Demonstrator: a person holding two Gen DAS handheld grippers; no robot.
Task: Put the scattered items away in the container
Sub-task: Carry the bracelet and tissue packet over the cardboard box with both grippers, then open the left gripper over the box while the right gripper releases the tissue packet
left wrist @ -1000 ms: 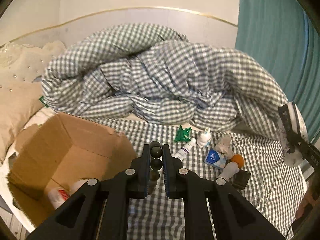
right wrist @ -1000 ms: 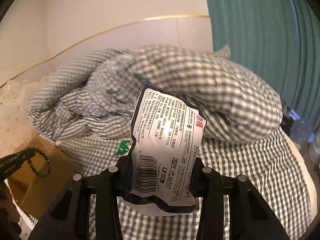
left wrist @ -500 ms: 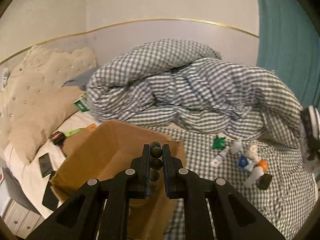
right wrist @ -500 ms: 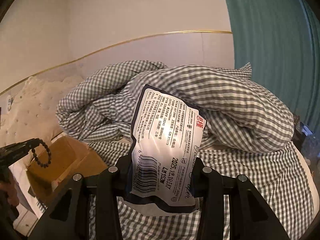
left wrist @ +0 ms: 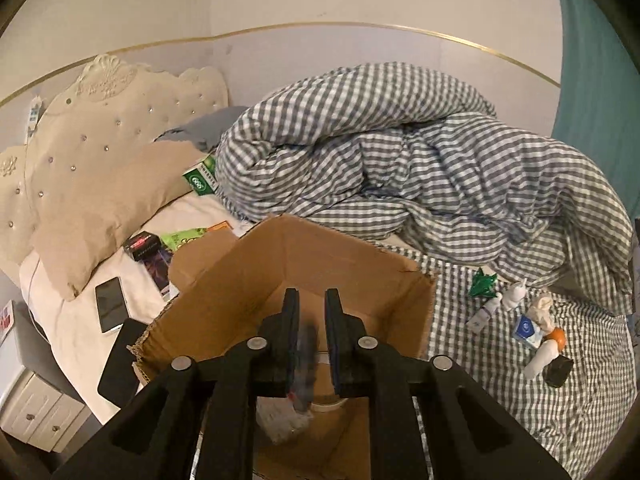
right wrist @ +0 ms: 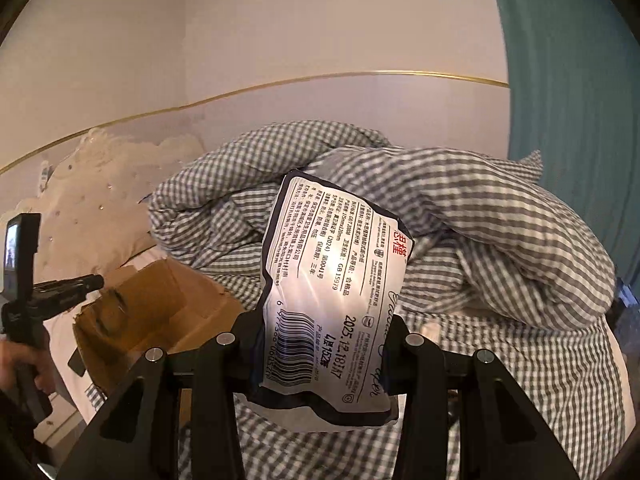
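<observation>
left tool (left wrist: 311,336): over cardboard box (left wrist: 256,280), narrow gap, blurred dark item between fingers, grip unclear | right tool (right wrist: 320,344): clamped on tissue pack (right wrist: 332,300) | bed (left wrist: 500,368): small bottles loose

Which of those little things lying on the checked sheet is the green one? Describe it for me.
Start at the cardboard box and look right across the checked sheet to the small cluster of items. The green wrapper lies nearest the heaped duvet, crinkly and shiny, the cluster's only green thing.
</observation>
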